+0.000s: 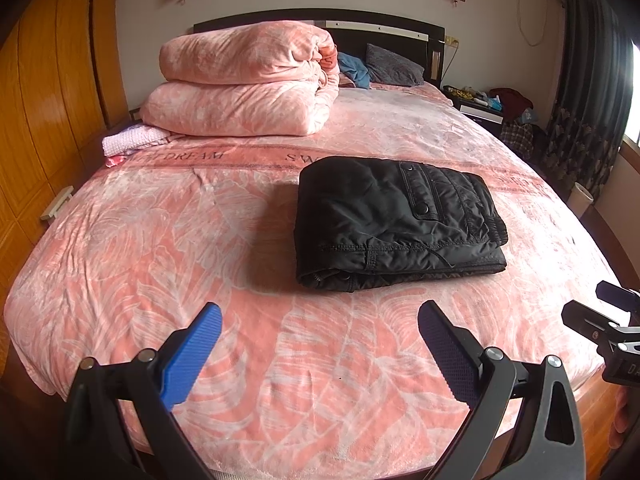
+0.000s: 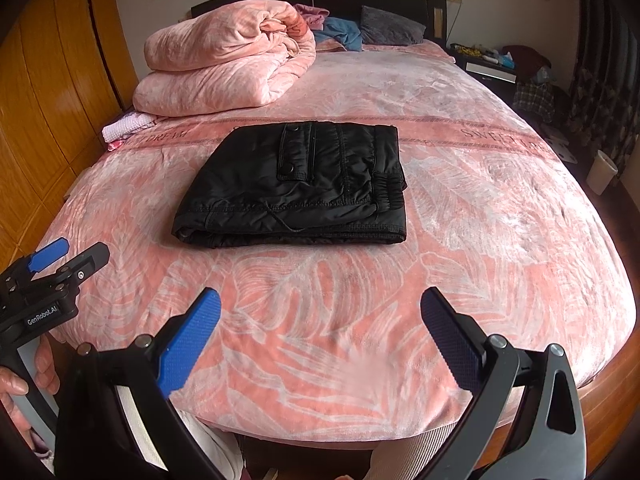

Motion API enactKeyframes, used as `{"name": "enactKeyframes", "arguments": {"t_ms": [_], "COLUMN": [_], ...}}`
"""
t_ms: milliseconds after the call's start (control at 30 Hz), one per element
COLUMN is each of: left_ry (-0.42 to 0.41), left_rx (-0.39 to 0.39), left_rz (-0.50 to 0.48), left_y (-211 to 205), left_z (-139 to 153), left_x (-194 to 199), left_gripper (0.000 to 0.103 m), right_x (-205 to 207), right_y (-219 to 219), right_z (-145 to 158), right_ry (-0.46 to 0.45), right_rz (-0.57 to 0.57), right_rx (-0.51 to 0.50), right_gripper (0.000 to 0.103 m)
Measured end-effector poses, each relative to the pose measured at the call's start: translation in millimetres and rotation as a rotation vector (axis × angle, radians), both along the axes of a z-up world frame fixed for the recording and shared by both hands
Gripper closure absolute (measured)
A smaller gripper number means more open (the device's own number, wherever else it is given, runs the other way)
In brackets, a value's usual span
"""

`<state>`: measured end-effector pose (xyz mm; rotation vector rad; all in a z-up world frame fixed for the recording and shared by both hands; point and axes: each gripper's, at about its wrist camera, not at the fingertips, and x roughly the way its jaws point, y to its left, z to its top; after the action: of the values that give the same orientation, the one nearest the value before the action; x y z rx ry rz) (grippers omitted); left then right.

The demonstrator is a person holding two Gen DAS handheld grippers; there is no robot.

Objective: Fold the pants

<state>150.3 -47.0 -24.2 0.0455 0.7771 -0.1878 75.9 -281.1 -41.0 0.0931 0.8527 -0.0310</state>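
Observation:
The black padded pants (image 1: 396, 224) lie folded into a compact rectangle on the pink bed cover (image 1: 200, 240), pocket flap up. They also show in the right wrist view (image 2: 304, 186). My left gripper (image 1: 320, 320) is open and empty, held over the bed's front edge, well short of the pants. My right gripper (image 2: 320, 308) is open and empty too, also back from the pants. The left gripper shows at the left edge of the right wrist view (image 2: 60, 260); part of the right gripper shows at the right edge of the left wrist view (image 1: 608, 320).
A folded pink quilt (image 1: 248, 80) is stacked at the bed's far left, with a small pink cloth (image 1: 128, 140) beside it. A grey pillow (image 1: 394, 66) lies by the headboard. A wooden wardrobe (image 1: 44, 100) stands left; a nightstand (image 1: 480, 104) and white bin (image 2: 602, 172) stand right.

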Motion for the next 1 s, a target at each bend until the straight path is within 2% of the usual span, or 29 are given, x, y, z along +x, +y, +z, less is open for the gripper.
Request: {"name": "enactKeyframes", "arguments": {"t_ms": [1000], "left_ry": [-0.002], "left_rx": [0.003], "left_rz": [-0.005], "left_y": [-0.5], "left_z": [2.7], "left_x": [5.9], "left_gripper": [0.004], "right_x": [3.2], "right_y": [-4.4], "right_z": [-1.0], "right_ry": [-0.002], "right_rz": [0.002], "right_rx": [-0.016], "right_gripper": [0.003]}}
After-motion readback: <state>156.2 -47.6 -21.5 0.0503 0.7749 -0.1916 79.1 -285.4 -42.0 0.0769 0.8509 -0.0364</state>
